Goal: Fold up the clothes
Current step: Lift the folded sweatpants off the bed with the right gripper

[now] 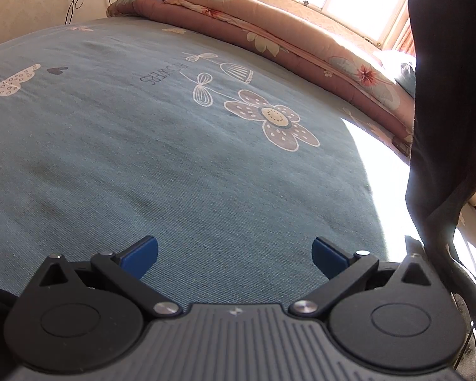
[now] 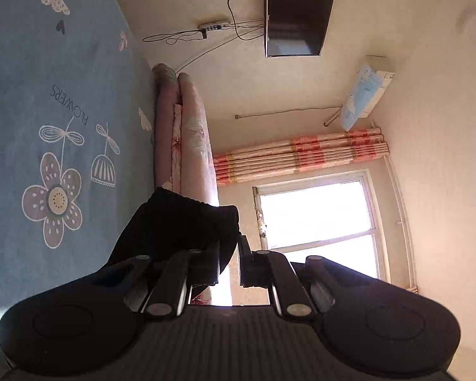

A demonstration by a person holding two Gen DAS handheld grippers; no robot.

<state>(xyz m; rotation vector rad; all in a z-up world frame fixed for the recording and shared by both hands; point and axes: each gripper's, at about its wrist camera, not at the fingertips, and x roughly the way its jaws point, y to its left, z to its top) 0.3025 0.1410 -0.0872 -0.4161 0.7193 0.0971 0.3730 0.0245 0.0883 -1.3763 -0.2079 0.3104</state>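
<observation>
The biggest thing I see is the bed with a blue-grey woven sheet (image 1: 117,165), printed with pale flowers, clouds and the word FLOWERS. It fills most of the left wrist view, and in the right wrist view it stands along the left side, because that camera is rolled on its side. At the far edge of the bed lies a folded pink quilt with a flower pattern (image 1: 269,38), long and thick, running beside the wall under the bright window with a white frame (image 2: 317,222). Above the window hangs a gathered curtain with pink and cream stripes (image 2: 301,155). On the cream wall I also see a flat black television screen (image 2: 298,12) and a white air conditioner with a light blue cover (image 2: 365,92).

The black garment of ribbed soft fabric (image 1: 444,104) hangs in the air at the right side of the left wrist view, above the bed edge, its lower end dangling down.

My right tongs (image 2: 228,254) are closed on this black garment; a bunch of it sticks out from between the fingers.

My left tongs (image 1: 234,254) are open wide over the sheet, the blue pads (image 1: 142,252) well apart and holding nothing.
</observation>
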